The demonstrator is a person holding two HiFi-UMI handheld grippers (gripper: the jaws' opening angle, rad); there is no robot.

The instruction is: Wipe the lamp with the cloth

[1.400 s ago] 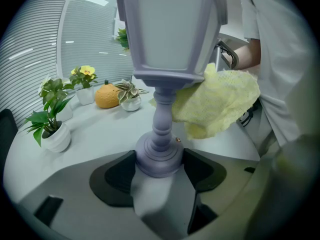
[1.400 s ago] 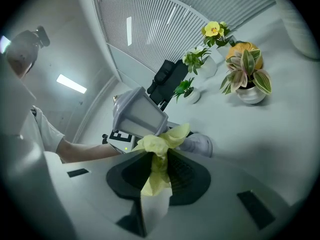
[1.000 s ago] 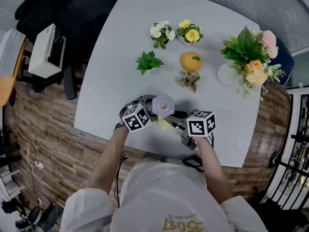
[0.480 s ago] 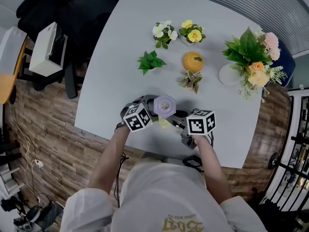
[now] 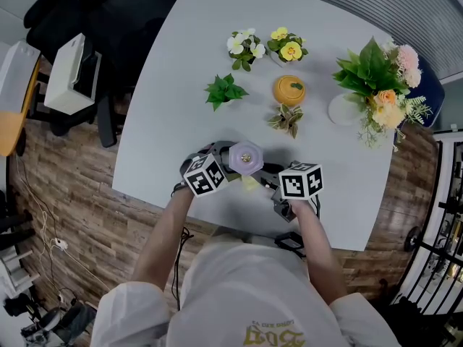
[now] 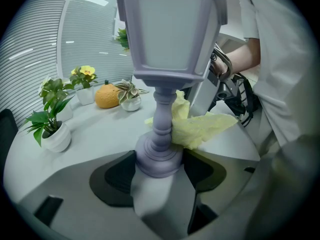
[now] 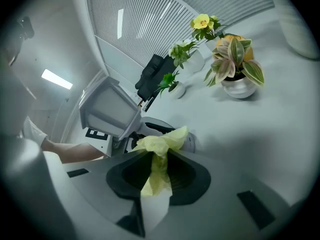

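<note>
1. Here, the grey table (image 5: 173, 100) has its near edge just below the work. The lavender lantern-shaped lamp (image 5: 246, 157) stands upright close to that edge, roughly midway along it.
2. A broad bare stretch of tabletop lies left of the lamp and behind it. It reaches up to the small green potted plant (image 5: 225, 91), which is well apart from the lamp.
3. Farther back stand a white-flowered pot (image 5: 244, 48) and a yellow-flowered pot (image 5: 286, 49). An orange pumpkin-shaped ornament (image 5: 288, 90) sits nearer, with a variegated potted plant (image 5: 286, 119) in front of it. That plant is the closest thing to the lamp.
4. A large bouquet (image 5: 376, 78) fills the far right corner, and open table lies between it and the right gripper. A black chair (image 5: 123, 13) sits off the table's left side, over wood-plank floor.
5. The left gripper (image 6: 159, 166) comes in from the lamp's left. Its jaws are closed against the lamp's round foot, with the stem rising straight up between them.
6. The right gripper (image 7: 159, 171) comes in from the lamp's right. Its jaws pinch a crumpled yellow cloth (image 7: 160, 146), and a loose end hangs down between them.
7. In the left gripper view the cloth lies against the far side of the lamp's stem, just above the foot.
8. Both forearms reach forward over the table's near edge and converge on the lamp. Each gripper's marker cube faces upward.
</note>
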